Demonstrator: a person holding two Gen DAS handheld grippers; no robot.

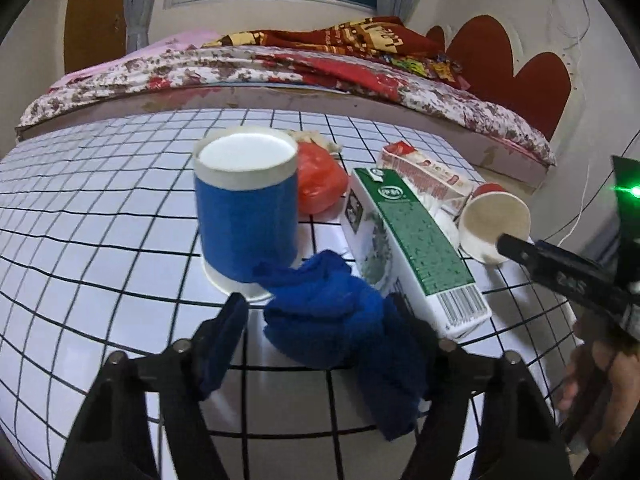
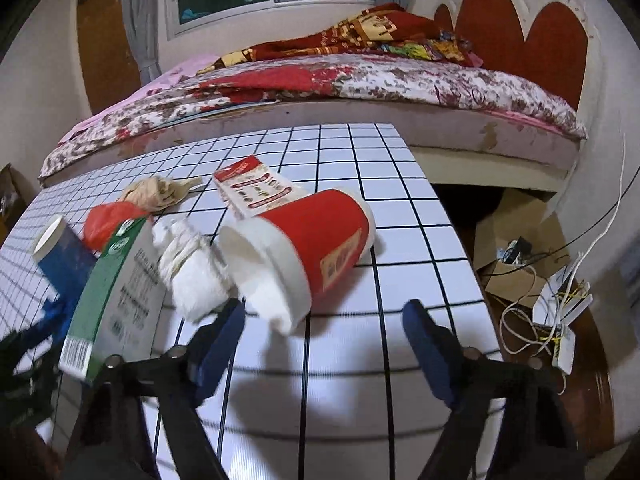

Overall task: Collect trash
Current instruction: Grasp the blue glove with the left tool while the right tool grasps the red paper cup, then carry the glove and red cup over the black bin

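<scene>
Your clear passage: bare grid tabletop [image 1: 80,240] far left and near the right edge [image 2: 400,240]. Obstacles mid-table: blue canister [image 1: 246,208], green carton [image 1: 416,248], tipped red cup [image 2: 316,240], crumpled blue cloth [image 1: 332,308].

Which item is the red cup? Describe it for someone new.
On the grid-patterned table before the bed, look near its right edge. The red paper cup lies on its side, white mouth facing the right gripper; unlike the upright blue canister, it is tipped over.
</scene>
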